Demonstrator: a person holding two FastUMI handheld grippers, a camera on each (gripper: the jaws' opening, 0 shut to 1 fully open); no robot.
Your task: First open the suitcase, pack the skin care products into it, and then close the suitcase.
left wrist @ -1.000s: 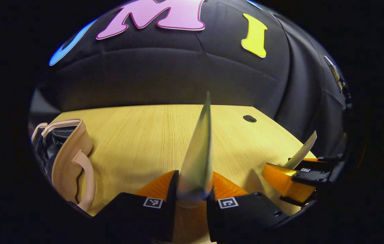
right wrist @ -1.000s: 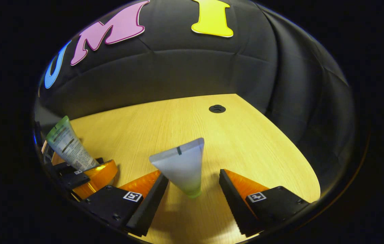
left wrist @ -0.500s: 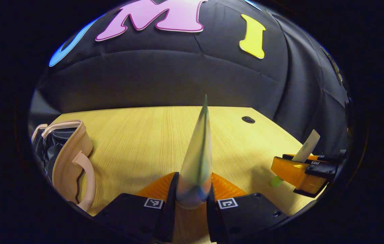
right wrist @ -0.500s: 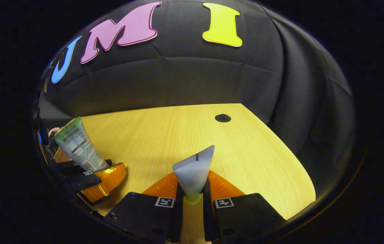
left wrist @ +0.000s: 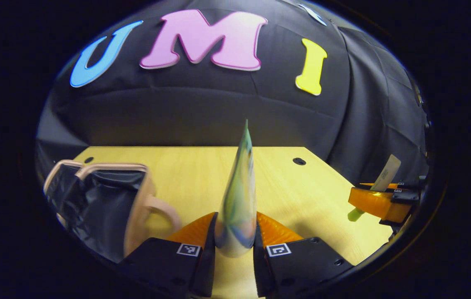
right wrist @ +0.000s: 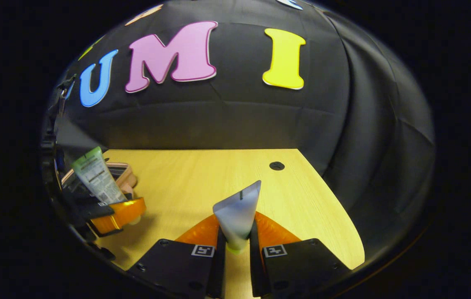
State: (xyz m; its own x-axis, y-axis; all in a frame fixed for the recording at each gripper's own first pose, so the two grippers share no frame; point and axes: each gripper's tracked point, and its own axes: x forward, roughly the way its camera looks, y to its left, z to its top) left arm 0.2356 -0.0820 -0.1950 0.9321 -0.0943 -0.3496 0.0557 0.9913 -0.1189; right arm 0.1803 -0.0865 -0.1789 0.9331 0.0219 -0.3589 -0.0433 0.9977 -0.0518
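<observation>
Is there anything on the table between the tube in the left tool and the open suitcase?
Nothing visible. The left tool grips the tube, and only bare table separates it from the open suitcase to its left. The suitcase's handle faces the tube.

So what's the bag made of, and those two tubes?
The suitcase looks like smooth, matte beige faux leather or plastic with a dark, crinkly fabric lining. The green tube and the pale tube both look like soft plastic, pinched flat at the crimped end; the green one has a slight sheen.
</observation>
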